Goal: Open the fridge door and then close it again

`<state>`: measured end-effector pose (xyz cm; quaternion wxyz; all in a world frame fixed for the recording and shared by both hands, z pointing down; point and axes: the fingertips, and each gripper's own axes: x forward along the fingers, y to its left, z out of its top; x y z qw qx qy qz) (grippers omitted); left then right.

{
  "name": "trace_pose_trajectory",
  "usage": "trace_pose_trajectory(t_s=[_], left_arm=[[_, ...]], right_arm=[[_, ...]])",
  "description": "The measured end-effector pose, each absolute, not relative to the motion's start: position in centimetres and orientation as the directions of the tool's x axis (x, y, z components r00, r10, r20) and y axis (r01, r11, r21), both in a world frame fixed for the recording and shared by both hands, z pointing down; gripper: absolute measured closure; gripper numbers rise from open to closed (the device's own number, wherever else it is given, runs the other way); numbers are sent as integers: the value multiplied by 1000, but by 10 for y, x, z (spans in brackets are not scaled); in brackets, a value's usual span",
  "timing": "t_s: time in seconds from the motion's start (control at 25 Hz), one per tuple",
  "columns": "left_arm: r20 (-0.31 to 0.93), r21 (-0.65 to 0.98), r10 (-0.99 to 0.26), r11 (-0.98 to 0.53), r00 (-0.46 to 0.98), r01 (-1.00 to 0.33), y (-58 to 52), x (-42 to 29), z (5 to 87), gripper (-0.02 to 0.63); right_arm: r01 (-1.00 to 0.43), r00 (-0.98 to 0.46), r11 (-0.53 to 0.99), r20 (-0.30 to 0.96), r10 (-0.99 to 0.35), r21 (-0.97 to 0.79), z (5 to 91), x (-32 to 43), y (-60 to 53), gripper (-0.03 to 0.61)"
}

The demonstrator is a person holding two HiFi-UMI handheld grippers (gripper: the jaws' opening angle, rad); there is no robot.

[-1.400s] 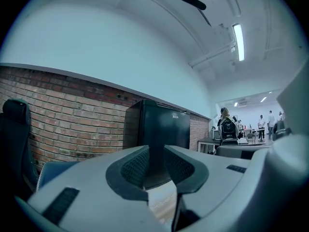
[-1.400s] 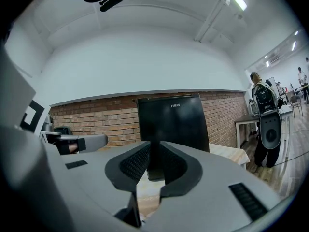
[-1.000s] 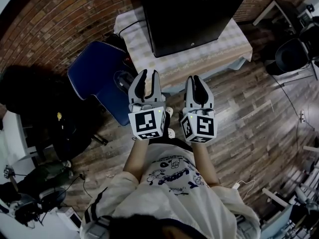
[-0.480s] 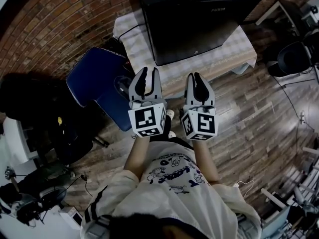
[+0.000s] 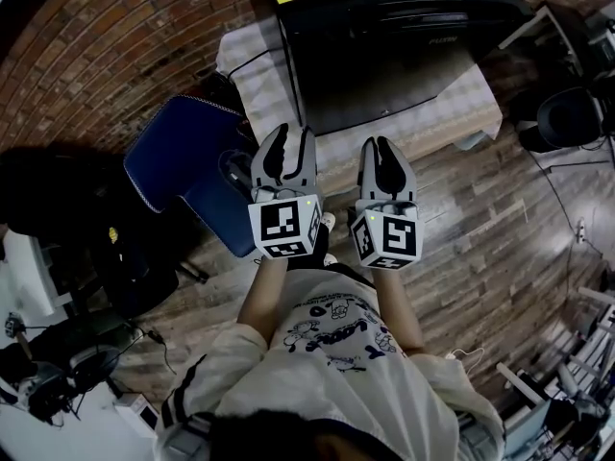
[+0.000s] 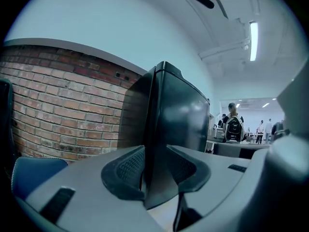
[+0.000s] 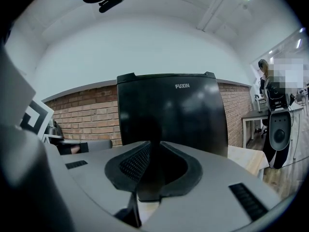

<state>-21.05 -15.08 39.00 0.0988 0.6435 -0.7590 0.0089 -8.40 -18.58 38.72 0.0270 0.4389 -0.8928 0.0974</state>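
A black mini fridge [image 5: 384, 56] with its door closed stands on a low table covered by a checked cloth [image 5: 258, 75]. Both grippers are held side by side in front of it, apart from it, pointing at its front. My left gripper [image 5: 293, 142] faces the fridge's left front edge [image 6: 159, 124]; its jaws are opening and hold nothing. My right gripper [image 5: 382, 147] points at the door [image 7: 169, 115] below the brand name. A narrow slit shows between its pads, with nothing in it.
A blue chair [image 5: 183, 161] stands just left of the table, beside my left gripper. A brick wall [image 5: 125, 36] runs behind. A black office chair [image 5: 572, 118] is at the right, dark bags [image 5: 58, 200] at the left. The floor is wood planks [image 5: 500, 229].
Both grippers have moved forward towards the fridge, which now looks larger and closer in the head view. The left jaws have spread a little.
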Motion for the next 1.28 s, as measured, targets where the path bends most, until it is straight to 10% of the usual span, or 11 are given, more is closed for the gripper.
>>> trace_pose_trajectory(t_s=[1.28], left_arm=[[180,118,-981,-52,72,-992,-211,-218,407,406]], right_arm=[[-795,-607,588,203,-768,-149,414,-114,-231,508]])
